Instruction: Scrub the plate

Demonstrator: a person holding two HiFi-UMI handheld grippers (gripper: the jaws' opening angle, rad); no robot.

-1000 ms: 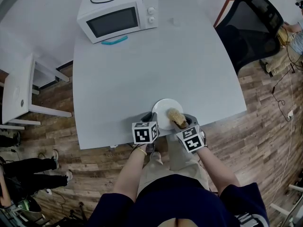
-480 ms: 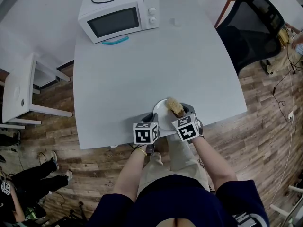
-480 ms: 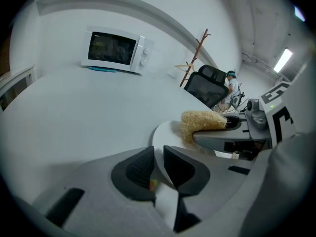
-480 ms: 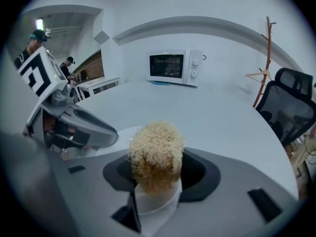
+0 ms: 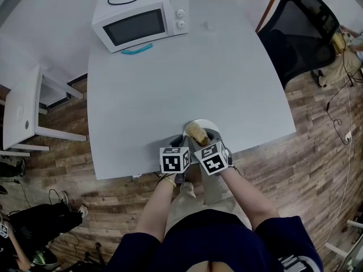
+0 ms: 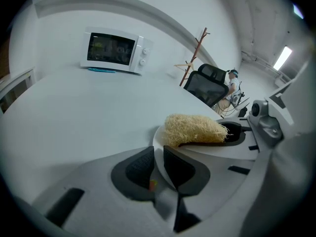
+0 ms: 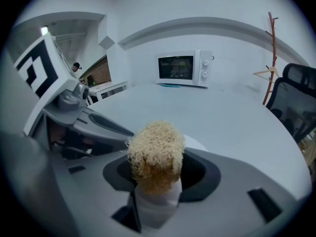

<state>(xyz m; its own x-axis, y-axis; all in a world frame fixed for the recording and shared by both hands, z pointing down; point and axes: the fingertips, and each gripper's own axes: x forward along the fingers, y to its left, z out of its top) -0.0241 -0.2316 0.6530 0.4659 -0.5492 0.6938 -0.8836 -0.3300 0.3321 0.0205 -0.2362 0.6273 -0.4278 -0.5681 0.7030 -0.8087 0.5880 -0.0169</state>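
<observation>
A white plate [image 5: 207,124] lies at the near edge of the pale table, straight in front of me. My left gripper [image 5: 182,142] is shut on the plate's near left rim; in the left gripper view the rim [image 6: 159,151] runs between the two dark pads. My right gripper [image 5: 202,141] is shut on a straw-coloured loofah scrubber [image 5: 196,132], which rests on the plate's left half, close beside the left gripper. In the right gripper view the scrubber [image 7: 155,152] fills the jaws and hides most of the plate [image 7: 198,143].
A white microwave [image 5: 142,16] stands at the table's far left with a teal item [image 5: 136,49] in front of it. A black office chair [image 5: 300,33] is at the far right. A small white side table [image 5: 22,112] stands on the wooden floor at the left.
My right gripper has carried the scrubber leftward across the plate, from its right side to its left, ending close to the left gripper. The left gripper and plate have stayed put.
</observation>
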